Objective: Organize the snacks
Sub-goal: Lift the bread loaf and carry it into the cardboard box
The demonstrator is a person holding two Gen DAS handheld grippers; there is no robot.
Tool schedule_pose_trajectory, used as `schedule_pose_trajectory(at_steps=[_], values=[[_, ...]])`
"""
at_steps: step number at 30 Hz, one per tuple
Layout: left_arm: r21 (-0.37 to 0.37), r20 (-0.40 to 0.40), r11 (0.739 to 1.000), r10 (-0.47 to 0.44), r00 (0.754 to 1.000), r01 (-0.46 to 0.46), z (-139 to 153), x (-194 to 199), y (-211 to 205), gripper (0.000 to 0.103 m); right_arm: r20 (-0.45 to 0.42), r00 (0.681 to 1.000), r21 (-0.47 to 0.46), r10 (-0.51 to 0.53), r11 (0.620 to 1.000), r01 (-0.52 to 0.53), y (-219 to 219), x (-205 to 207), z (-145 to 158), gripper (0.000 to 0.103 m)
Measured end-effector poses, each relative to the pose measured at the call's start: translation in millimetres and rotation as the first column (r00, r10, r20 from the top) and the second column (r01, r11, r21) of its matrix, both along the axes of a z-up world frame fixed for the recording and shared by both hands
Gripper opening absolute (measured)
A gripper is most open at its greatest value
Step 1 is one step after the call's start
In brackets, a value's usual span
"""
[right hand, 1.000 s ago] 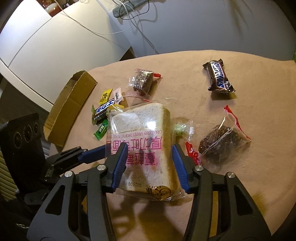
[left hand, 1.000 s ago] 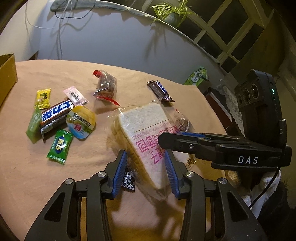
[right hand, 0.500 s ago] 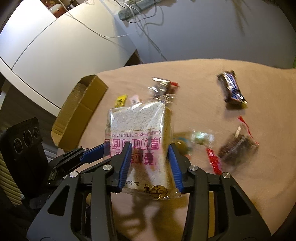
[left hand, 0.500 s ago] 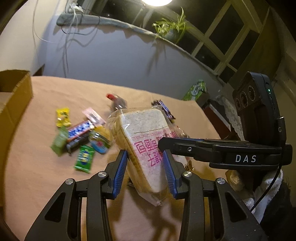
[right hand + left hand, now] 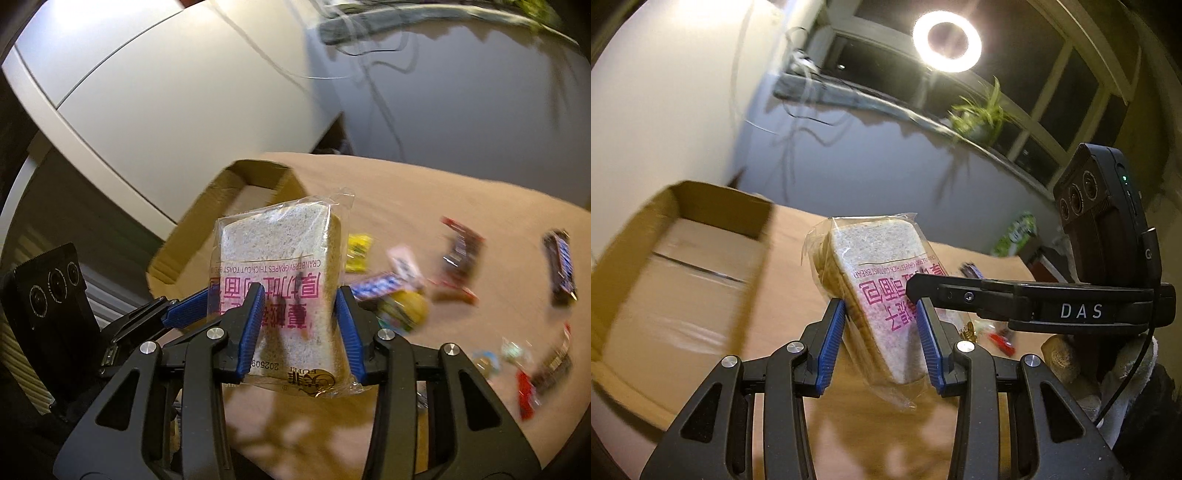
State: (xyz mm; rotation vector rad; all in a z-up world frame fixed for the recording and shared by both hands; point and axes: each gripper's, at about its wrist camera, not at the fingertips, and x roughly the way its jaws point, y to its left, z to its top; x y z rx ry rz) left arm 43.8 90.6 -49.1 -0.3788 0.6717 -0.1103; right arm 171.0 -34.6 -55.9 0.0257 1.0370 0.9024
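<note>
A clear bag of sliced toast bread [image 5: 882, 280] with pink lettering is held up in the air above the tan table. My left gripper [image 5: 881, 332] is shut on its lower part, and my right gripper [image 5: 301, 325] is shut on the same bread bag [image 5: 280, 258] from the other side. An open cardboard box [image 5: 679, 273] stands to the left of the bread in the left wrist view; it also shows in the right wrist view [image 5: 221, 221] behind the bag.
Several small snacks lie on the tan table [image 5: 461, 206]: a dark chocolate bar [image 5: 561, 262], a red-ended packet [image 5: 461, 254], a yellow candy [image 5: 358, 247], a blue-white bar [image 5: 376, 286]. A grey wall and a potted plant [image 5: 982, 114] stand behind.
Both grippers have lifted the bread bag off the table and swung it left toward the cardboard box, which now looms larger. The loose snacks have slid to the right of view.
</note>
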Motion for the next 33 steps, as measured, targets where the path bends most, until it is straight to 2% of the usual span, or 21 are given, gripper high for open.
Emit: schedule_pose_trajectory(at_steps=[9, 19, 28, 33], values=[[-0.004, 0.003, 0.991, 0.137, 0.991, -0.137, 0.0, -20.5, 71.9, 0.037, 0.007, 0.991, 0.009, 0.132, 0.991, -0.132, 95.8, -4.9, 0.5, 0.042], [-0.035, -0.022, 0.970, 0.240, 0.971, -0.240, -12.7, -36.3, 124.7, 0.037, -0.012, 0.972, -0.001, 0.234, 0.972, -0.234, 162.0, -11.1, -16.0, 0.042], [-0.011, -0.045, 0.955, 0.295, 0.954, -0.296, -18.7, -40.5, 133.9, 0.037, 0.035, 0.964, -0.031, 0.263, 0.965, -0.262, 176.2, -21.7, -15.2, 0.043], [0.018, -0.021, 0.948, 0.318, 0.948, -0.318, -10.8, -49.6, 130.9, 0.037, 0.059, 0.968, -0.024, 0.243, 0.970, -0.242, 164.6, -25.1, -4.6, 0.045]])
